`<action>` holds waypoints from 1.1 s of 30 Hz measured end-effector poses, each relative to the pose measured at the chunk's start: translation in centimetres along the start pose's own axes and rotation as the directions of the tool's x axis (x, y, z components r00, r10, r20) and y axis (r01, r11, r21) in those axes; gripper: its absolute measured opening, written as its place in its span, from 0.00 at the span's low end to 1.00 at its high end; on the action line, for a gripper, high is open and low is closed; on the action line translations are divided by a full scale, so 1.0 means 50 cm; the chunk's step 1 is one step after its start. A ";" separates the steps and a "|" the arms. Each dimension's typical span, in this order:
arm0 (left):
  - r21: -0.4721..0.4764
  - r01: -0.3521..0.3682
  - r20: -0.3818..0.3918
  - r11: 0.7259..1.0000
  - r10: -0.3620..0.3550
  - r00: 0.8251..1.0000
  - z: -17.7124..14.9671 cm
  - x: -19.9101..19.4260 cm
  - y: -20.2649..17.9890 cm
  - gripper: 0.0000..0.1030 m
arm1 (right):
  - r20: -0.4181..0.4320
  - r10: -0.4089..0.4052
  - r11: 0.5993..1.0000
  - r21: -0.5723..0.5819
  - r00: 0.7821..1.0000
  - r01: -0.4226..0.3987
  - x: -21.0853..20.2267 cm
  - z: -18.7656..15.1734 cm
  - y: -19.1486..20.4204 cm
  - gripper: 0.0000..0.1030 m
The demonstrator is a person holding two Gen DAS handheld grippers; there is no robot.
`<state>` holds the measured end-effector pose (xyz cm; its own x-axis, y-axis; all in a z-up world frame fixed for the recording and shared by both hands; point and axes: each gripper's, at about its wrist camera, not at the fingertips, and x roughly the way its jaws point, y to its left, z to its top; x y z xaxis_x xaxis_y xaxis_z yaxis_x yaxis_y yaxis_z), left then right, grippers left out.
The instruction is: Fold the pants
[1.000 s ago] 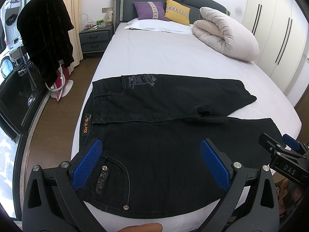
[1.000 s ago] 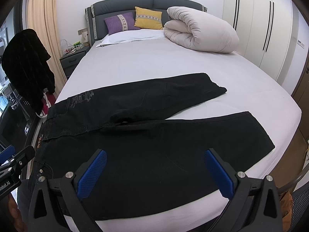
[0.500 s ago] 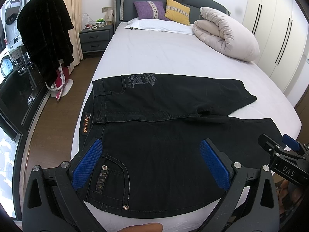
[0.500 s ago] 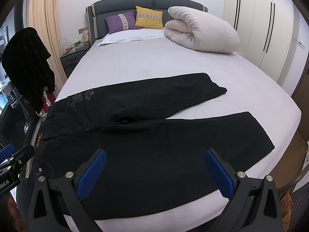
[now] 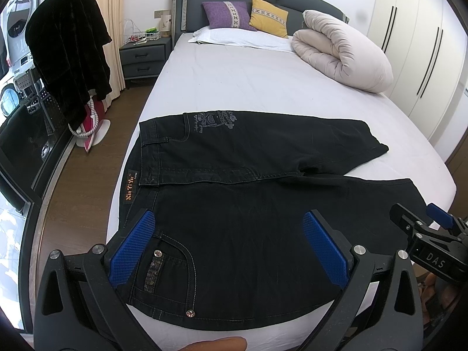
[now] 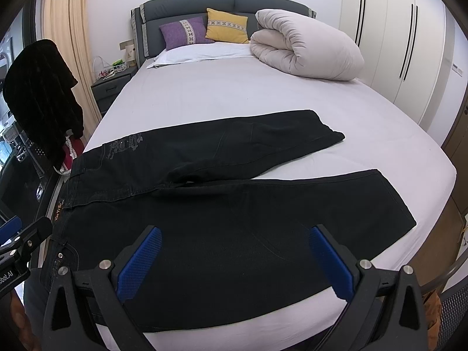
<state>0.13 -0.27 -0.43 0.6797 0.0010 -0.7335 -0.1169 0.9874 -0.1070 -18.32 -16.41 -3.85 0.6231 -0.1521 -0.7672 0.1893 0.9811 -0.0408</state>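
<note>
While the black pants [image 5: 248, 204] lie spread flat across the foot end of the bed [image 5: 263, 87], no fold is visible yet: both legs are laid out open in a V, waistband at the left edge of the mattress, hems toward the right edge. Far leg [image 6: 248, 137] angles away; near leg [image 6: 292, 204] runs along the front edge of the bed. Fabric looks smooth, only a small pucker at the crotch.

Left gripper [image 5: 231, 248]: jaws spread wide, nothing between the blue pads, hovering over the waistband and front pocket [image 5: 166, 266] end. Right gripper [image 6: 234, 259]: also wide apart and empty, over the thigh of the near leg. Neither appears to touch the cloth.

Judgement: task at its start. Laying-out appears done; all folds remain, likely one leg over the other first, then lengthwise folds.

Surroundings: rolled duvet [image 5: 342, 49] and pillows [image 5: 228, 14] at the head end, well apart from the pants.
</note>
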 end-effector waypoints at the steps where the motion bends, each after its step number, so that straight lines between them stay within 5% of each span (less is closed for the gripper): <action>1: 0.000 0.000 0.000 1.000 0.000 1.000 0.000 0.000 0.000 1.00 | 0.000 0.000 1.000 0.000 1.000 0.000 -0.001 0.001 0.000 1.00; 26: 0.017 0.013 0.006 1.000 -0.013 1.000 -0.041 0.020 -0.011 1.00 | -0.022 -0.002 1.000 -0.028 1.000 0.001 0.011 0.005 0.014 1.00; 33: 0.004 0.172 0.007 0.985 -0.172 0.985 -0.016 0.056 0.035 1.00 | -0.044 -0.001 0.998 -0.059 0.999 -0.002 0.037 0.015 0.027 1.00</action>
<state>1.26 1.34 -3.19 0.6950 -0.1679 -0.6991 0.0048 0.9734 -0.2290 -16.35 -15.45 -4.83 0.5887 -0.1475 -0.7948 0.1433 0.9867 -0.0770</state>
